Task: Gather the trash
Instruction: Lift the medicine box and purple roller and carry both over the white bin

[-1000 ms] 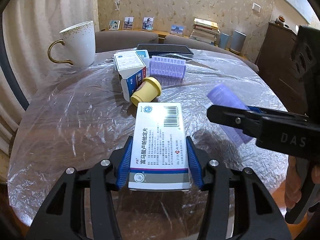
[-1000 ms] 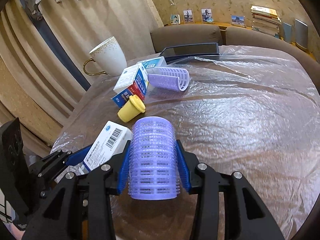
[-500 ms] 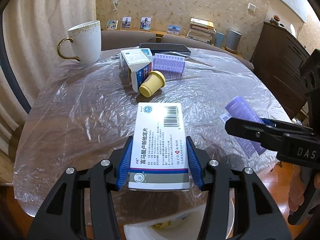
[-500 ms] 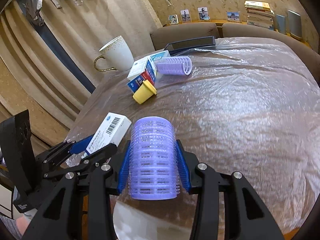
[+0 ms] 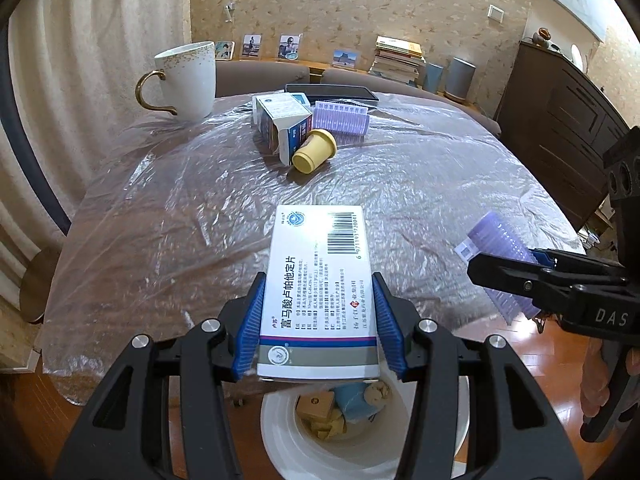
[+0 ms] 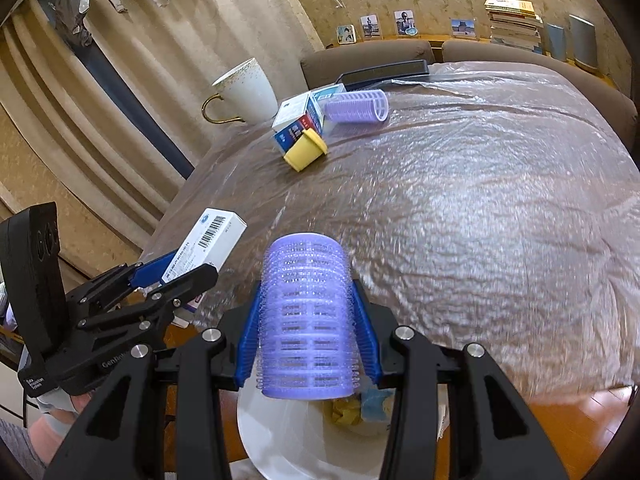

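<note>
My left gripper is shut on a white medicine box with a barcode, held past the table's near edge above a white bin that holds scraps. My right gripper is shut on a purple hair roller, also over the white bin. The left wrist view shows the right gripper with its purple hair roller at the right. From the right wrist camera, the left gripper and its medicine box appear at the left.
On the plastic-covered round table lie a yellow cap, an open blue-and-white box, a second purple roller, a white mug and a dark tablet. A dark cabinet stands at the right.
Both grippers have pulled back from the table toward its near edge, still holding the box and the roller. The white bin has come into view below them.
</note>
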